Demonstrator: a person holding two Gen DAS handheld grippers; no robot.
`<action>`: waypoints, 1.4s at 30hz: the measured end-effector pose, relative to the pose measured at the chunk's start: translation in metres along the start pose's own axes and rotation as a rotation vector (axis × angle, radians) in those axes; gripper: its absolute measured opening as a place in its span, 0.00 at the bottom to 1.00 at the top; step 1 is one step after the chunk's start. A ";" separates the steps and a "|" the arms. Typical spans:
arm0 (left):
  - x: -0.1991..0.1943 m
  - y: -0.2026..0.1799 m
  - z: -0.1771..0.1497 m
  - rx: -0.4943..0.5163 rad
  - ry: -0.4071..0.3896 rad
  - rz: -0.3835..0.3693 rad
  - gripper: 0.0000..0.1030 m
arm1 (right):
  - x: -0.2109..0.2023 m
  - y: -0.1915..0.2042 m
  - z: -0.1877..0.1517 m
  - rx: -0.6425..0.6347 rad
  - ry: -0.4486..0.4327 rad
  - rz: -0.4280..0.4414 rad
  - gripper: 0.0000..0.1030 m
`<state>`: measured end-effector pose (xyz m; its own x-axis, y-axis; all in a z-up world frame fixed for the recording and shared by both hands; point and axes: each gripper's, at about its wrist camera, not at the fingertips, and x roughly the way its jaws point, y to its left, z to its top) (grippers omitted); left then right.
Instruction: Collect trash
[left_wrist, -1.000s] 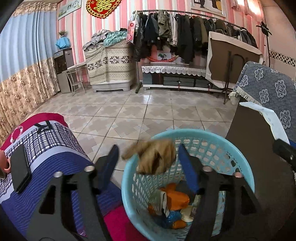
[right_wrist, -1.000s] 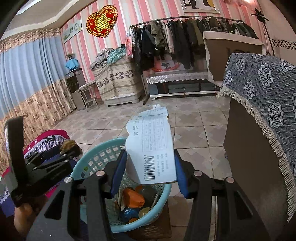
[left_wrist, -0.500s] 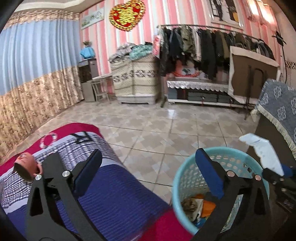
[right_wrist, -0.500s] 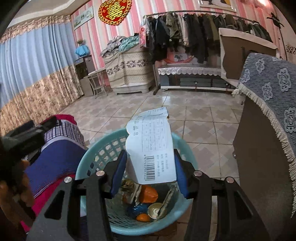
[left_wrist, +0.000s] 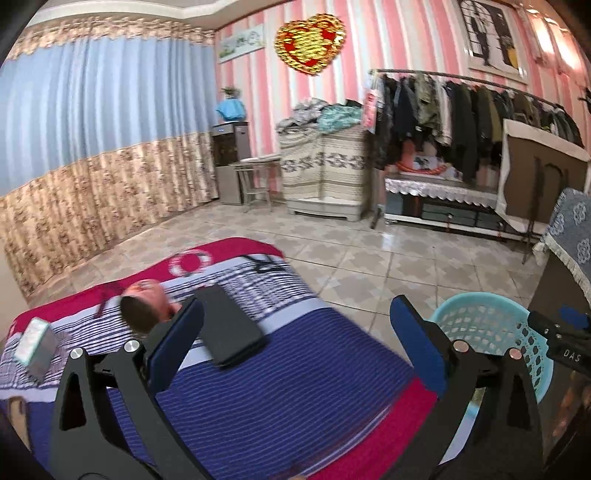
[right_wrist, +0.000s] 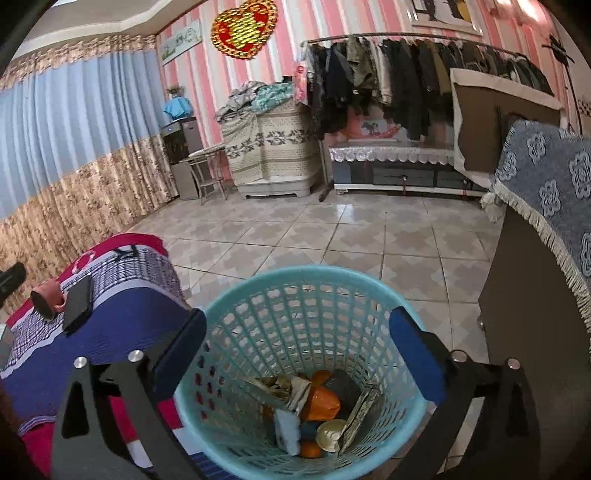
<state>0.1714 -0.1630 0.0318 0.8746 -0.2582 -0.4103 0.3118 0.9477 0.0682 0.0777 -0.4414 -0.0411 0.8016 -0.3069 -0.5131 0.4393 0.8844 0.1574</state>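
1. Blue-green plastic makes up the basket (right_wrist: 306, 295), which stands on the tiled floor (right_wrist: 332, 236) just beside the bed (right_wrist: 122, 306).
2. Trash (right_wrist: 314, 410) lies at the bottom of the basket: orange bits, crumpled paper, a round lid and a white slip.
3. The right hand-held gripper (right_wrist: 297, 350) hangs over the basket. Its jaws are opening and spread wide, and nothing is between its blue pads (right_wrist: 413, 354).
4. The left hand-held gripper (left_wrist: 295, 343) is over the bed (left_wrist: 258, 387). Its jaws are spread wide too, and nothing is pinched between them.
5. In the left view, the basket (left_wrist: 484, 321) shows at the right side, with part of the right hand-held gripper (left_wrist: 561, 339) just over its rim.
6. The bed has a cover with blue stripes, red edges and a checked part.
7. A flat black case (left_wrist: 229, 325) lies on the cover, near the left pad of the left hand-held gripper.
8. A pink cup (left_wrist: 144, 302) lies on its side just beside the black case.
9. A small shiny packet (left_wrist: 35, 343) lies further left on the bed.
10. Coats hang on a long rack (right_wrist: 424, 77) by the pink striped wall.
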 end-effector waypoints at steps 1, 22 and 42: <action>-0.006 0.007 -0.001 -0.008 -0.002 0.011 0.95 | -0.004 0.007 0.000 -0.021 0.003 0.008 0.95; -0.154 0.138 -0.070 -0.145 -0.007 0.288 0.95 | -0.123 0.143 -0.049 -0.283 -0.013 0.228 0.96; -0.180 0.132 -0.124 -0.155 0.020 0.259 0.95 | -0.157 0.168 -0.094 -0.330 -0.142 0.271 0.96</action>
<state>0.0089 0.0315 0.0014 0.9098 -0.0021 -0.4151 0.0176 0.9993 0.0335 -0.0128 -0.2114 -0.0137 0.9279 -0.0734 -0.3655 0.0712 0.9973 -0.0195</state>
